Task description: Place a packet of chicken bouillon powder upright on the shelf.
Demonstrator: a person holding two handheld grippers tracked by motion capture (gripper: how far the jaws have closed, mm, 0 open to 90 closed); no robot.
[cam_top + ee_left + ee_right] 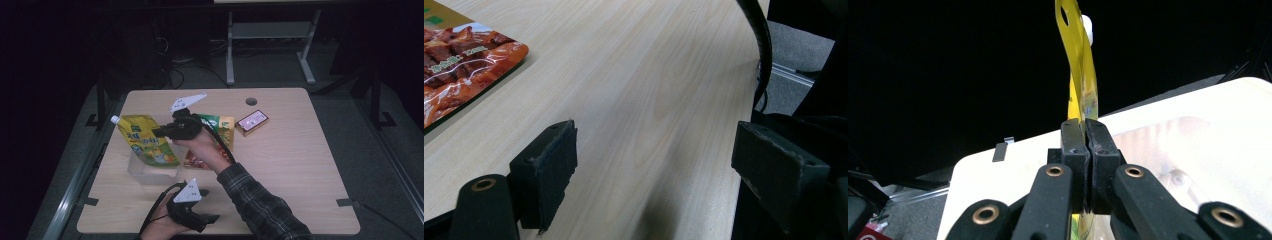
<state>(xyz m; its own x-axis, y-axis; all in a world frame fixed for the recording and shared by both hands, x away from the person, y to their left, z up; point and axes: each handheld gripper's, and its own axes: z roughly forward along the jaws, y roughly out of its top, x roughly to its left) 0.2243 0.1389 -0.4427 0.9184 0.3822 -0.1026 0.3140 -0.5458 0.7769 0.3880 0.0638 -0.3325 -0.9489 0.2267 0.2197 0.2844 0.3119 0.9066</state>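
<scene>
Right hand-held gripper (1085, 150) clamps a yellow spouted refill pouch (145, 142) above a clear plastic tub (142, 172) on the table (300, 165).
Soft, floppy and probably slick, it is best pinched by its flat edge; left hand-held gripper (654, 170) gapes empty.

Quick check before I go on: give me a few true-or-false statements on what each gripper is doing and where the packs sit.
1. The right gripper is shut on the yellow spouted pouch. True.
2. The left gripper holds the small pink box. False: its jaws stand open over bare table, holding nothing.
3. The yellow spouted pouch is over the clear container. True.
4. The small pink box lies inside the clear container. False: it lies on the table, near the round hole.
</scene>
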